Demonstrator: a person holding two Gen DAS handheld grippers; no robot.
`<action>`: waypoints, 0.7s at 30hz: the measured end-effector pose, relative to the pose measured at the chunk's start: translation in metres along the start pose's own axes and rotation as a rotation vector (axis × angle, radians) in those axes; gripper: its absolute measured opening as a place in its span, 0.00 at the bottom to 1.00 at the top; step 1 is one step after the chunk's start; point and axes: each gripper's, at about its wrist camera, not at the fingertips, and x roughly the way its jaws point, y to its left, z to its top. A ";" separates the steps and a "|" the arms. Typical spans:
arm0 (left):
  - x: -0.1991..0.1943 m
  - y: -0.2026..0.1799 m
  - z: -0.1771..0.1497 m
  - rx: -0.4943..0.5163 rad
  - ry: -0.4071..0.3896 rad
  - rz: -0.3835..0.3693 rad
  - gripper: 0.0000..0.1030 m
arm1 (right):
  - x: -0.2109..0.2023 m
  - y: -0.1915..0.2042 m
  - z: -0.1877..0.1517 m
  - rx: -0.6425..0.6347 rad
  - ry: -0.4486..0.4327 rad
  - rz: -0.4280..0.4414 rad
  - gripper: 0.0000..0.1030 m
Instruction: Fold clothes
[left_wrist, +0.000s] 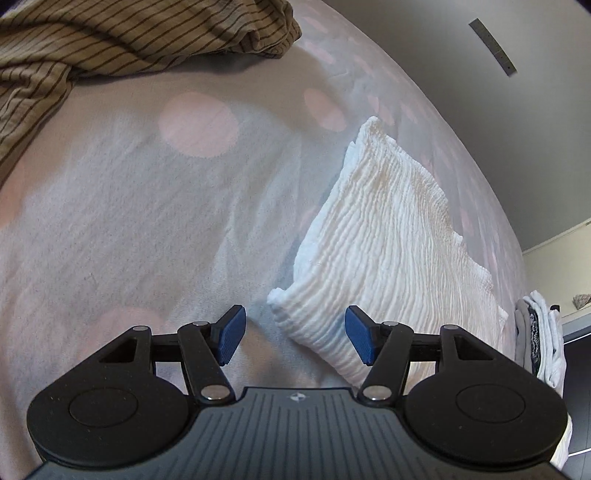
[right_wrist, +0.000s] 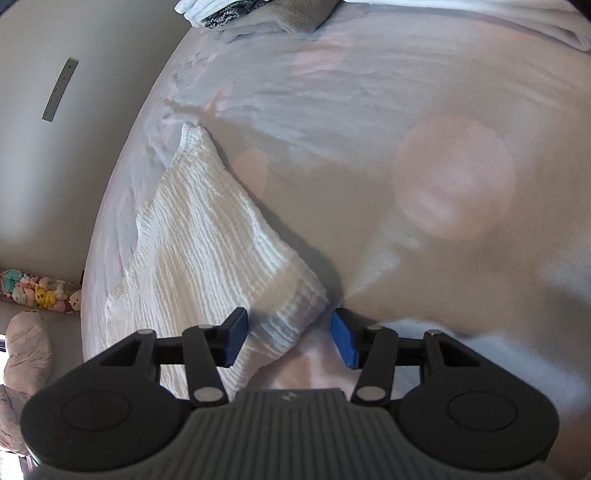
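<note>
So I'm hovering both grippers over the folded white ribbed cloth lying on the polka-dot bedsheet; my left gripper is sitting wide with one near corner just between the blue pads, nothing pinched; my right gripper is doing the same at the other near corner, jaws apart and not pressing; the cloth's long axis is running away from me toward the wall; neither hand's really nearer, I'd say; the striped brown garment is waiting well apart.
</note>
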 end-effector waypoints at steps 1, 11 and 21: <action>0.002 0.000 0.000 -0.001 0.001 -0.008 0.55 | 0.002 -0.002 0.001 0.014 0.000 0.013 0.56; 0.008 -0.017 -0.001 0.120 -0.021 -0.058 0.11 | 0.006 -0.006 0.007 0.055 -0.044 0.123 0.15; -0.045 -0.052 0.011 0.257 -0.075 -0.052 0.07 | -0.052 0.026 0.013 -0.118 -0.108 0.106 0.11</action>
